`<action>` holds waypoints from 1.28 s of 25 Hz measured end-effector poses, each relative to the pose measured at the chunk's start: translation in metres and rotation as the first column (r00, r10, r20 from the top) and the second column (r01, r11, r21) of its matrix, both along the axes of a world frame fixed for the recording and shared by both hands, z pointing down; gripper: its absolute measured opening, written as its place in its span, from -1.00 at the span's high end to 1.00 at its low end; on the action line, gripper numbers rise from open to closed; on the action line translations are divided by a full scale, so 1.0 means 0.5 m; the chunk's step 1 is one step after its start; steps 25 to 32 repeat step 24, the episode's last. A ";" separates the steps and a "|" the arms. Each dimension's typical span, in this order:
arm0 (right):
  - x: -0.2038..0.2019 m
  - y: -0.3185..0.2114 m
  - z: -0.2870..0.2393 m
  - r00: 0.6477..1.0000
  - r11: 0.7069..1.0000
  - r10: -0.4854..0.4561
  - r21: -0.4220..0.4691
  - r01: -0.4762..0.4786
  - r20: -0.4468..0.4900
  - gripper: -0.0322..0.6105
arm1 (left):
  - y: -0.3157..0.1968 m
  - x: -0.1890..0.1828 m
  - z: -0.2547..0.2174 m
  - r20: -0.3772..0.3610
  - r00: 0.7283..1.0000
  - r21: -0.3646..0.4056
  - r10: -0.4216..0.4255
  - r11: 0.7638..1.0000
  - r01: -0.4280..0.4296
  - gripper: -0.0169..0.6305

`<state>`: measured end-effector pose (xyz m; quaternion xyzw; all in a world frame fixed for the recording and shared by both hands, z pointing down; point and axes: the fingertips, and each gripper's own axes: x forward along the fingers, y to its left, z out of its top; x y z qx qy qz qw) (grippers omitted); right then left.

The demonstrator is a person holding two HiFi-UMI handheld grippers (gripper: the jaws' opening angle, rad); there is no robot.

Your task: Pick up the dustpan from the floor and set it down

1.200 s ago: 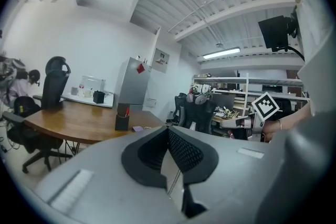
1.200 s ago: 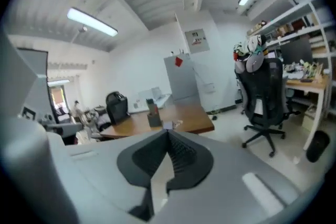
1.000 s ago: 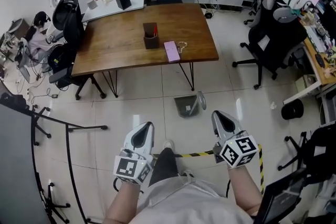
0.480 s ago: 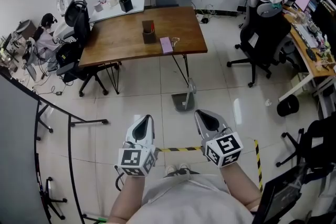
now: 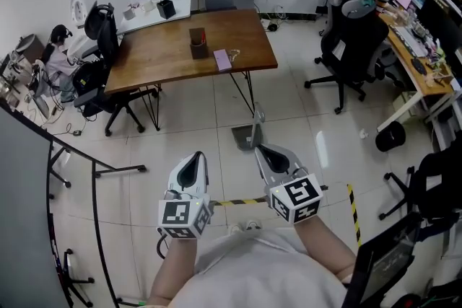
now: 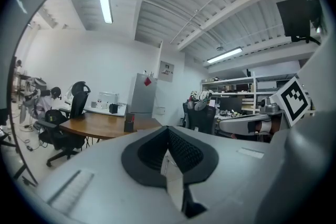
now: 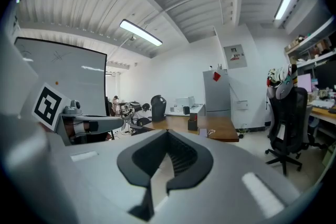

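left gripper (image 5: 195,158) and right gripper (image 5: 263,152): jaws together on both, nothing held. dustpan (image 5: 244,136) sits on floor (image 5: 180,141), just far of right gripper, near side of wooden table (image 5: 166,58).

Dustpan (image 5: 244,135) corner behind right tool (image 5: 260,149), right-edge chair (image 5: 440,187) cut off

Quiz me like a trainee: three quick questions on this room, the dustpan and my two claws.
1. True or false: a claw holds the dustpan.
2. Which claw is nearer the dustpan? A left, B right.
3. Fill in: the left claw and right claw are both ____ and empty.
Key: 1 false, it sits on the floor; 2 B; 3 shut.
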<state>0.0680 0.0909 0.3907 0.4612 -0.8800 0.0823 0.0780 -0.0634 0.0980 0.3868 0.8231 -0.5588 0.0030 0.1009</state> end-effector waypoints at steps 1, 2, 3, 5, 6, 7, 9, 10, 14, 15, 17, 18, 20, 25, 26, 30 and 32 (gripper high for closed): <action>-0.004 -0.002 -0.004 1.000 1.000 -0.003 0.004 0.003 -0.001 0.89 | -0.001 0.000 -0.004 0.000 1.000 0.009 0.001 1.000 -0.001 0.91; -0.008 -0.004 -0.007 1.000 1.000 -0.006 0.011 0.006 -0.005 0.89 | -0.003 0.001 -0.008 0.002 1.000 0.016 0.003 1.000 -0.003 0.91; -0.011 -0.005 -0.009 1.000 1.000 -0.009 0.017 0.009 -0.009 0.89 | -0.003 0.002 -0.009 0.006 1.000 0.020 0.007 1.000 -0.007 0.91; -0.015 -0.004 -0.008 1.000 1.000 -0.010 0.018 0.010 -0.012 0.89 | -0.003 0.005 -0.007 0.010 1.000 0.022 0.013 1.000 -0.013 0.91; -0.016 -0.005 -0.007 1.000 1.000 -0.008 0.018 0.008 -0.016 0.89 | -0.004 0.006 -0.007 0.009 1.000 0.022 0.015 1.000 -0.015 0.91; -0.014 -0.007 -0.008 1.000 1.000 0.000 0.019 0.001 -0.021 0.89 | -0.006 0.006 -0.009 0.007 1.000 0.024 0.016 1.000 -0.017 0.91; -0.009 -0.017 -0.012 0.999 0.999 0.025 0.025 -0.025 -0.030 0.89 | -0.010 0.007 -0.016 -0.001 1.000 0.034 0.020 0.999 -0.020 0.91; -0.007 -0.021 -0.013 0.999 0.999 0.032 0.029 -0.031 -0.036 0.89 | -0.011 0.007 -0.018 -0.005 1.000 0.040 0.020 0.999 -0.019 0.91; -0.012 -0.030 -0.008 0.998 1.000 0.016 0.026 -0.015 -0.053 0.89 | -0.016 0.011 -0.017 0.007 1.000 0.044 0.020 0.999 -0.020 0.91; -0.015 -0.032 -0.006 0.998 1.000 0.009 0.022 -0.008 -0.056 0.89 | -0.018 0.012 -0.016 0.009 1.000 0.041 0.021 0.999 -0.021 0.91; -0.018 -0.037 -0.002 0.998 1.000 0.000 0.013 0.001 -0.061 0.89 | -0.024 0.012 -0.017 0.011 1.000 0.037 0.020 0.999 -0.020 0.91; -0.017 -0.040 -0.001 0.998 1.000 -0.003 0.010 0.004 -0.065 0.89 | -0.026 0.014 -0.017 0.010 1.000 0.037 0.019 0.999 -0.019 0.91; -0.011 -0.045 0.000 0.998 1.000 -0.003 0.008 0.003 -0.071 0.89 | -0.030 0.018 -0.019 0.005 1.000 0.041 0.017 0.999 -0.017 0.91; 0.002 -0.055 -0.001 0.997 1.000 -0.001 0.007 0.001 -0.082 0.89 | -0.037 0.024 -0.021 -0.014 1.000 0.044 0.007 0.999 -0.007 0.91; 0.002 -0.055 -0.001 0.997 1.000 -0.001 0.007 0.001 -0.082 0.89 | -0.037 0.024 -0.021 -0.014 1.000 0.044 0.007 0.999 -0.007 0.91; 0.002 -0.055 -0.001 0.997 1.000 -0.001 0.007 0.001 -0.082 0.89 | -0.037 0.024 -0.021 -0.014 1.000 0.044 0.007 0.999 -0.007 0.91; 0.002 -0.055 -0.001 0.997 1.000 -0.001 0.007 0.001 -0.082 0.89 | -0.037 0.024 -0.021 -0.014 1.000 0.044 0.007 0.999 -0.007 0.91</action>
